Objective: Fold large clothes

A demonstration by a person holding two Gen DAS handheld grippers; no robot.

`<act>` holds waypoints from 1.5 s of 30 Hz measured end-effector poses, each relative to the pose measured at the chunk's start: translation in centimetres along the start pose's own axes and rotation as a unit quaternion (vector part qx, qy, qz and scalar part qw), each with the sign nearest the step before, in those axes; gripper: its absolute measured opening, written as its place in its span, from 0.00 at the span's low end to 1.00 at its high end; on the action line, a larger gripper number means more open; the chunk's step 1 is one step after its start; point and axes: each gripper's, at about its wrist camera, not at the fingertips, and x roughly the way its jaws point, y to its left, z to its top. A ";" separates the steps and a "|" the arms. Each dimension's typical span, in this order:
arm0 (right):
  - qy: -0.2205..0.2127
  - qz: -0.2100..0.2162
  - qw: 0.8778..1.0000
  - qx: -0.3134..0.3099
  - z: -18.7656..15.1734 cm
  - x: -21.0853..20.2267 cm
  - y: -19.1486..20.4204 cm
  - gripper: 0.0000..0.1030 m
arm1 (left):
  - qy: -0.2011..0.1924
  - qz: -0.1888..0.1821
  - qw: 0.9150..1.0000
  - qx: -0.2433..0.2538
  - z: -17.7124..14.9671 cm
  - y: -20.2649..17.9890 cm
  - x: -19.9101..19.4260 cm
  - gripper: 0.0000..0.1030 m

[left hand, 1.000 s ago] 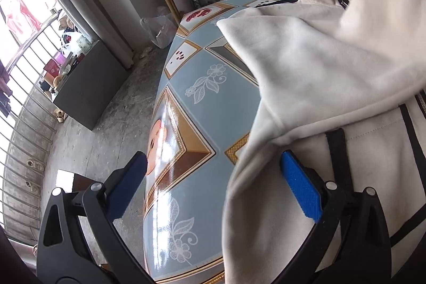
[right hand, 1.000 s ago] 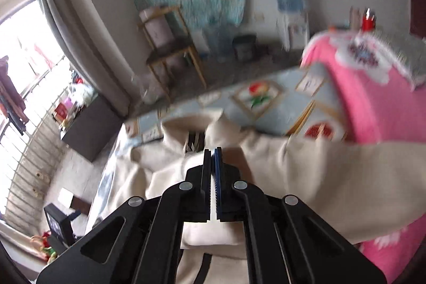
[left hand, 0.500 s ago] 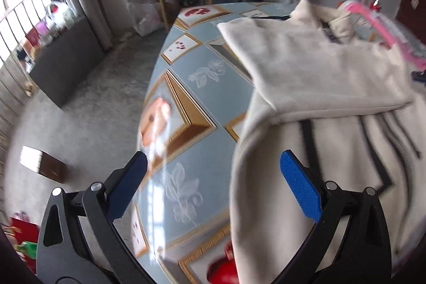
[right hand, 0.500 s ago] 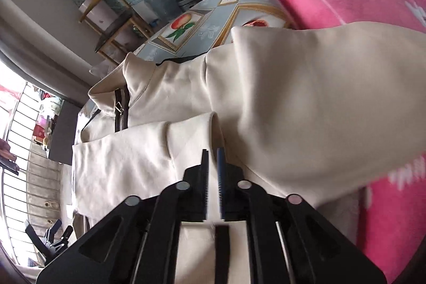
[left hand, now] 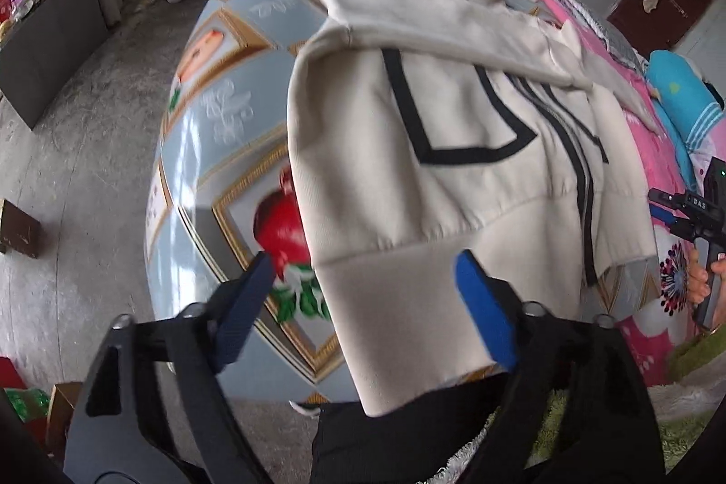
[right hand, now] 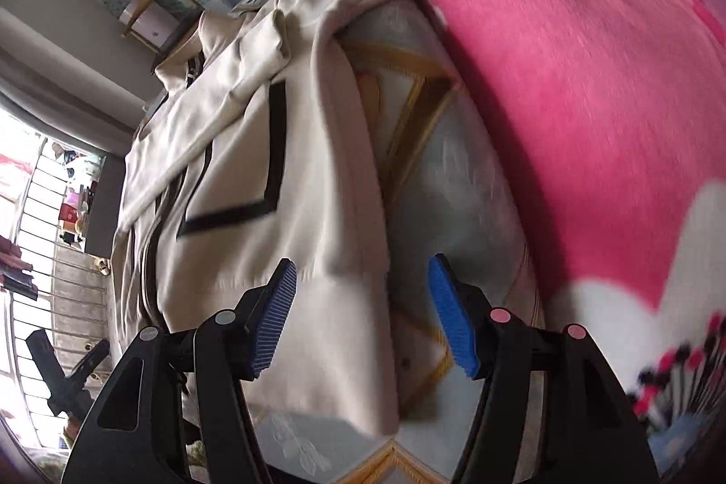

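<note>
Cream zip jacket (left hand: 453, 175) spread flat on patterned table (left hand: 218, 148).
Left gripper (left hand: 363, 298) closing over the hem band, pads clear; right gripper (right hand: 363, 316) opening over the jacket's side edge.

A round table (left hand: 213, 148), covered in a glossy blue-grey cloth printed with gold-framed fruit and white flowers, carries a cream jacket (left hand: 435, 130) with black trim spread across its top, hem hanging over the near edge, beside a pink flowered blanket (right hand: 590, 85).
</note>
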 end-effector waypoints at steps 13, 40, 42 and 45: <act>-0.010 -0.061 0.998 -0.034 -3.2 1.1 1.8 0.10 | -0.031 0.034 0.997 -0.062 -1.8 0.7 1.1 0.16; -0.035 -0.144 0.989 -0.024 -4.4 -5.2 -0.5 0.12 | -0.054 0.115 0.991 -0.034 -4.1 4.4 -7.0 0.17; -0.055 -0.128 0.990 -0.033 -3.4 -6.3 0.6 0.35 | -0.071 0.120 0.990 -0.033 -2.8 4.5 -7.3 0.44; -0.087 -0.117 0.986 -0.077 -1.2 -6.8 4.3 0.50 | -0.098 0.136 0.986 -0.007 0.0 3.2 -7.3 0.58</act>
